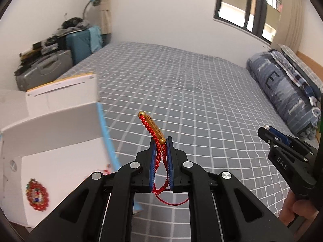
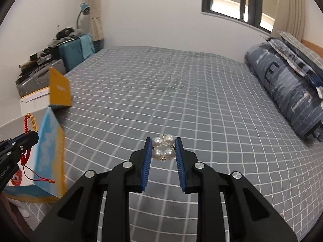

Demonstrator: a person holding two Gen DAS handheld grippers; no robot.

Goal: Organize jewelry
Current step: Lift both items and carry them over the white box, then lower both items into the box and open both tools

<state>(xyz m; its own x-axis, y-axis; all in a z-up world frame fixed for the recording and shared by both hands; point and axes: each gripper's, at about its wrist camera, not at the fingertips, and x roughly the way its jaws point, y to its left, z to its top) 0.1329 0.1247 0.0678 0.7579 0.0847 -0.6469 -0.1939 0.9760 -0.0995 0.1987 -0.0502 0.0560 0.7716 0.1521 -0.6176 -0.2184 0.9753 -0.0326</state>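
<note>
Cord bracelet [image 1: 154,130], red braid with a stiff gold bar, hangs limp and light in the closed left tongs [image 1: 160,141] above the bed [image 1: 201,92]; best pinched on the braid. Right tongs [image 2: 163,141] clamp slippery, fragile pearls [image 2: 163,148].

Two grippers are counted: left gripper [image 1: 160,141], right gripper [image 2: 163,141]. One red cord bracelet [image 1: 154,128], one pearl bracelet [image 2: 163,147] with four pearls shown, one red bead ornament [image 1: 37,197], two suitcases, one lamp [image 1: 94,0], one window [image 1: 250,6].
</note>
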